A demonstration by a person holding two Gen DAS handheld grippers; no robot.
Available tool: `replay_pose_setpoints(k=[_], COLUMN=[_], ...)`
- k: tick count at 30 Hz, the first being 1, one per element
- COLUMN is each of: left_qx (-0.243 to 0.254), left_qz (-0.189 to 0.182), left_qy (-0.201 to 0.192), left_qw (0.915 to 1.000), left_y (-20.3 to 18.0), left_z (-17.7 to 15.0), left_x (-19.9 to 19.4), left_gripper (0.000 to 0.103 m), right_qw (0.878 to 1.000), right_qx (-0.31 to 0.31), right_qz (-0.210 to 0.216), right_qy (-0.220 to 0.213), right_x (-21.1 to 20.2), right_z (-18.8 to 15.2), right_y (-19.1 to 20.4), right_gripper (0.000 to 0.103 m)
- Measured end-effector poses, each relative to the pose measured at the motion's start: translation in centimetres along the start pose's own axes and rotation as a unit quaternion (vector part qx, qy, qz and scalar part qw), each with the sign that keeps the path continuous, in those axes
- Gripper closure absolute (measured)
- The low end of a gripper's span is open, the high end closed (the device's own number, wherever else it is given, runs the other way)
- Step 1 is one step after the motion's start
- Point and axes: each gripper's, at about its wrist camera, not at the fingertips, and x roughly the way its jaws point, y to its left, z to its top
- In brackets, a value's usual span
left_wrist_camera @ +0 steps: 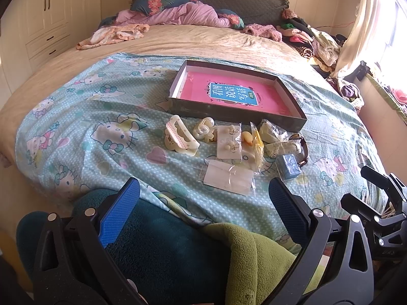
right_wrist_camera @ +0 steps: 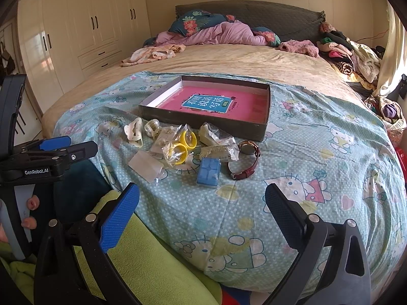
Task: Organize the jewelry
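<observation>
A pile of jewelry lies on the cat-print sheet in front of a shallow dark box [left_wrist_camera: 178,106] [right_wrist_camera: 264,127] with a pink book in it. The pile holds cream hair claws [left_wrist_camera: 179,138] [right_wrist_camera: 133,131], an earring card [left_wrist_camera: 229,141], yellow rings in a bag [right_wrist_camera: 182,147], a small blue box [left_wrist_camera: 288,166] [right_wrist_camera: 208,171] and a red-strap watch [right_wrist_camera: 248,158] [left_wrist_camera: 302,150]. My left gripper [left_wrist_camera: 203,203] hangs open, short of the pile. My right gripper [right_wrist_camera: 202,203] also stands open, empty, near the blue box and watch.
The bed carries a pink quilt and pillows [left_wrist_camera: 178,12] at the head and heaped clothes [right_wrist_camera: 351,50] at the far right. White wardrobes [right_wrist_camera: 84,25] line the left wall. Green and teal fleece [left_wrist_camera: 178,254] covers a person's lap below the grippers.
</observation>
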Motion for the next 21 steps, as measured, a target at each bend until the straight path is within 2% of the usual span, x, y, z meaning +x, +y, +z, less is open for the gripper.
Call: replay_pose_setpoints(k=[21], left_qx=[0.001], left_qz=[0.003], left_qy=[0.000], left_qw=[1.0000], left_y=[-0.10], left_z=[0.11], left_x=[-0.16], left_gripper=[0.008], right_qw=[1.000], right_qx=[-0.011], right_qz=[0.014], right_qy=[0.007], right_x=[0.55], right_z=[-0.06], right_y=[0.14], right_gripper=[0.004])
